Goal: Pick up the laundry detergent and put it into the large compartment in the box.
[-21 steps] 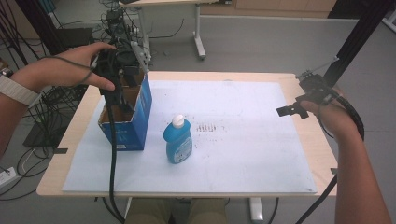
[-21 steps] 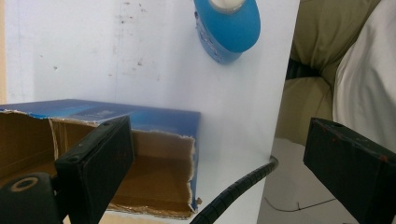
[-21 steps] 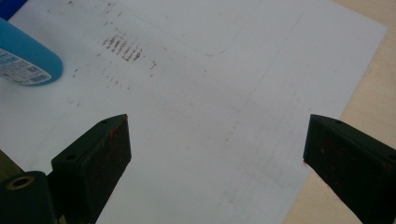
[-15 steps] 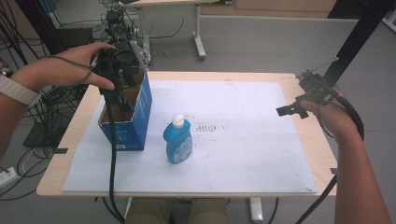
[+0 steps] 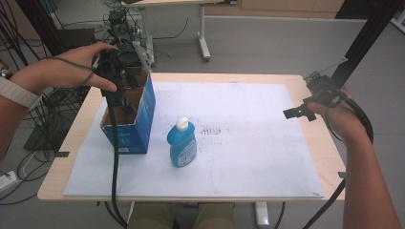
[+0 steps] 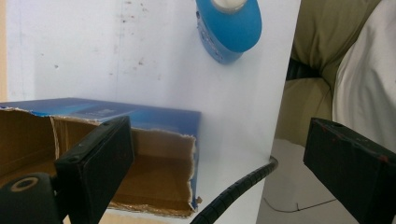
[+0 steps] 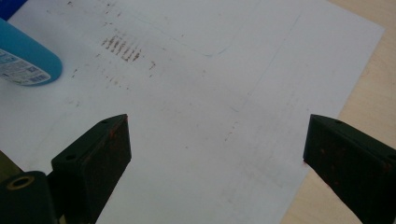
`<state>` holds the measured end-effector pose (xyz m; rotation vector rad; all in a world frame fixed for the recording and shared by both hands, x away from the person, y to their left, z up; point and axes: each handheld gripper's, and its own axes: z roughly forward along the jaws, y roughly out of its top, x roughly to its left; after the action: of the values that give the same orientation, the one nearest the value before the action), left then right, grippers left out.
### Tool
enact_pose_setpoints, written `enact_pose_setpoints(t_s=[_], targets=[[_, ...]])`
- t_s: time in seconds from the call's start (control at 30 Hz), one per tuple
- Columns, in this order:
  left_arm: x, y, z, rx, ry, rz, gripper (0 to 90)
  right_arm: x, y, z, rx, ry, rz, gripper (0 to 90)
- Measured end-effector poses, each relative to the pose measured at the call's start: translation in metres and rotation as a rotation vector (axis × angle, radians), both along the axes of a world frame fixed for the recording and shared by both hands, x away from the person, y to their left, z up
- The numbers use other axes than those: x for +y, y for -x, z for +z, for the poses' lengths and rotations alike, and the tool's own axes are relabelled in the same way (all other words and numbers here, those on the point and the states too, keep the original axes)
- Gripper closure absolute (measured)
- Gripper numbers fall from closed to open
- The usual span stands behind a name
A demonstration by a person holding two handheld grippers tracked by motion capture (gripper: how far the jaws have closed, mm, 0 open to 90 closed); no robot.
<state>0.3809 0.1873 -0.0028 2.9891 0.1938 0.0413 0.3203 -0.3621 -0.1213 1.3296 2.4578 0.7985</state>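
A blue cardboard box point(image 5: 138, 121) with an open, torn top stands at the left of the white sheet point(image 5: 248, 143). My left gripper point(image 5: 122, 98) hangs just over the box's opening, pointing down, and its cable trails off the front edge. In the left gripper view the jaws point(image 6: 219, 158) stand wide open with nothing between them, above the box point(image 6: 107, 116). A blue bottle point(image 5: 182, 145) with a white cap stands upright to the right of the box, also visible as the bottle point(image 6: 229, 28) and the bottle point(image 7: 25, 58). My right gripper point(image 5: 296, 113) hovers open near the table's right edge, its jaws point(image 7: 217, 154) empty.
The wooden table point(image 5: 329, 157) shows bare around the sheet. Cables and equipment point(image 5: 57, 100) crowd the floor at the left. Another table's leg point(image 5: 204, 43) stands behind, and a black post point(image 5: 363, 43) rises at the back right. The person's legs point(image 6: 327, 46) sit at the near edge.
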Motion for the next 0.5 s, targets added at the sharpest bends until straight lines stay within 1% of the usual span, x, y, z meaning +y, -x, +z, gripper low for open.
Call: enact_pose_setpoints(t_s=[0.07, 0.17, 0.2, 0.37, 0.4, 0.5], targets=[[0.0000, 0.0004, 0.0001, 0.000, 0.003, -0.003, 9.0, -0.0005, 0.0003, -0.0003, -0.001, -0.003, -0.001, 7.5], [-0.0015, -0.0003, 0.0009, 0.000, -0.004, -0.006, 9.0, -0.0006, 0.0002, -0.0001, 0.001, -0.001, 0.002, 7.5], [-0.0010, 0.0003, 0.0006, -0.002, 0.002, -0.003, 8.9, -0.0005, 0.0002, 0.0001, 0.000, -0.001, 0.001, 7.5], [-0.0015, 0.0005, 0.0007, -0.001, 0.001, -0.003, 9.0, 0.0001, -0.0004, 0.0008, -0.001, 0.000, 0.004, 7.5], [-0.0022, -0.0001, 0.0012, -0.002, -0.005, -0.008, 9.0, 0.0001, -0.0004, 0.0009, -0.002, -0.001, 0.002, 7.5], [-0.0011, 0.0003, 0.0009, -0.001, -0.001, -0.001, 9.0, 0.0003, -0.0006, 0.0008, -0.003, 0.000, 0.004, 7.5]])
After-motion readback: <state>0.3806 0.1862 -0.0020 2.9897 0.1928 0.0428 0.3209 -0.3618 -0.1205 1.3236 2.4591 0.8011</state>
